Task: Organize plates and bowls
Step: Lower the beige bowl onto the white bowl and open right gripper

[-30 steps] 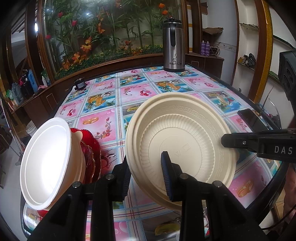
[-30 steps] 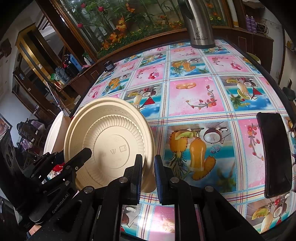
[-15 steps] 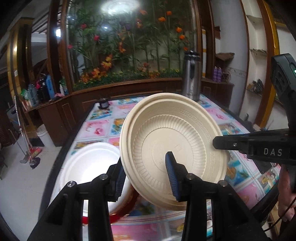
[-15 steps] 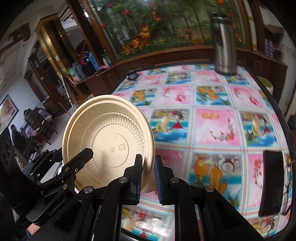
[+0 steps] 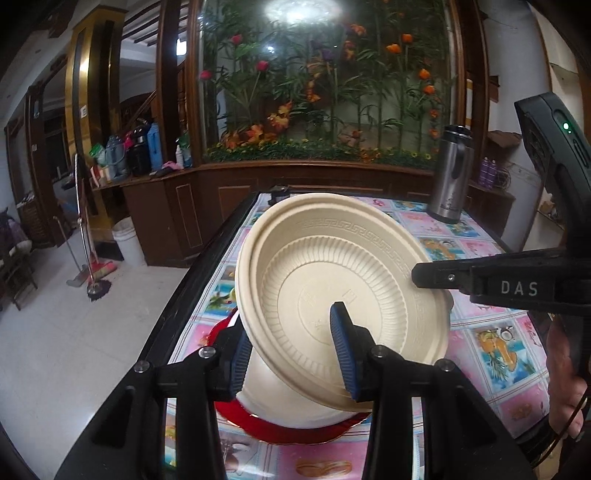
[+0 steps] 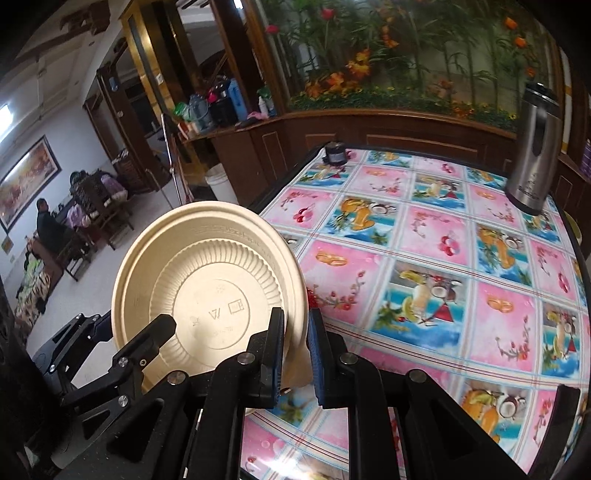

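While the right gripper (image 6: 295, 354) has its jaws clamped on the cream plate's (image 5: 343, 295) rim, the left gripper (image 5: 291, 354) has jaws apart, straddling the plate's lower edge above the counter (image 6: 424, 258).

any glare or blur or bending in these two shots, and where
Left wrist view: a bright lamp reflection glares off the glass over the flowers, the table edge bows from the fisheye, and the corners go black. Right wrist view: the tablecloth near the bottom smears soft, the metal flask leans with distortion, and the beige plate stays sharp.
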The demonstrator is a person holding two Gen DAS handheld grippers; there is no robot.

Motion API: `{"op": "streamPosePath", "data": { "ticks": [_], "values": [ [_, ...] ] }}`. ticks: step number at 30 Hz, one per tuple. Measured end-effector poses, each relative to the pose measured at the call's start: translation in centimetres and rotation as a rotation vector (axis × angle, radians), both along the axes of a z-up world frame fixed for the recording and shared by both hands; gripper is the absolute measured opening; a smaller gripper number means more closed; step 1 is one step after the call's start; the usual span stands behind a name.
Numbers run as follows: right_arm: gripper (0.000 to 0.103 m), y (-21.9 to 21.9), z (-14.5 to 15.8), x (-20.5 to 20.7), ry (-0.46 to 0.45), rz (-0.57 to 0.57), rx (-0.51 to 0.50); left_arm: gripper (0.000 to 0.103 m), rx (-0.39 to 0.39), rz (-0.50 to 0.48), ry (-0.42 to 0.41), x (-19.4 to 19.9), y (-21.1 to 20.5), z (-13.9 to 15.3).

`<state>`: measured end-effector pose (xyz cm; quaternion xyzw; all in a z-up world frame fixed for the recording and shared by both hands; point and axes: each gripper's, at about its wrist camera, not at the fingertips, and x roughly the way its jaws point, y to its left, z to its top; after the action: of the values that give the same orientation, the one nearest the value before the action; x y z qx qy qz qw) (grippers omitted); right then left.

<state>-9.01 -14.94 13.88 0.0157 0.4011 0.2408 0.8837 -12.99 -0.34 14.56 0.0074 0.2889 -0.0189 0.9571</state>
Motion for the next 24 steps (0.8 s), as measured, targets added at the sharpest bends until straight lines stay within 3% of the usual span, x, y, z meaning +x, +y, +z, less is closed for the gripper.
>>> {"op": "streamPosePath", "data": {
  "ticks": [13,24],
  "values": [
    [0.015,4.0,-2.7,1.8,0.041,0.021,-0.119,0.039,-0.072,0.009,0.092,1.5,2.1,-3.3],
    [0.015,5.2,-4.6,2.6,0.076,0.033,-0.156,0.039,-0.097,0.02,0.141,1.8,3.1,-5.2]
  ]
}}
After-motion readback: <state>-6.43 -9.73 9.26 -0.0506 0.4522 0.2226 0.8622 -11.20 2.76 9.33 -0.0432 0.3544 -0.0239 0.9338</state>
